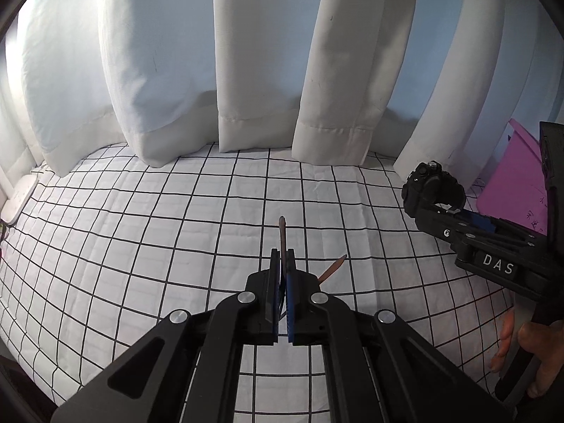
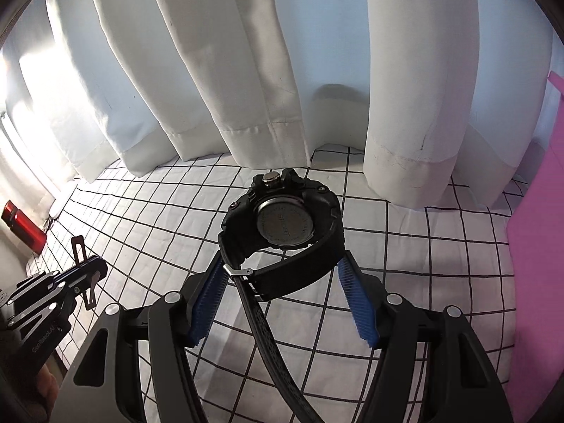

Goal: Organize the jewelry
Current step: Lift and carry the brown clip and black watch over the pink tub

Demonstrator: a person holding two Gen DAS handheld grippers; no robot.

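With our left gripper [image 1: 282,264] at lower centre pinching a thin brown hairpin [image 1: 283,236] and our right gripper [image 2: 282,275] clamping the black watch [image 2: 282,229] mid-frame, we should carry both level, steering clear of curtains [image 2: 246,70] above and the pink box [image 2: 539,246] at right.

"DAS" is read on the right gripper [image 1: 431,190] body at the right edge; "SPORT" on the watch [image 2: 283,227] caseback, centre; "GenRobot.AI" on the left gripper [image 2: 90,275], lower left.
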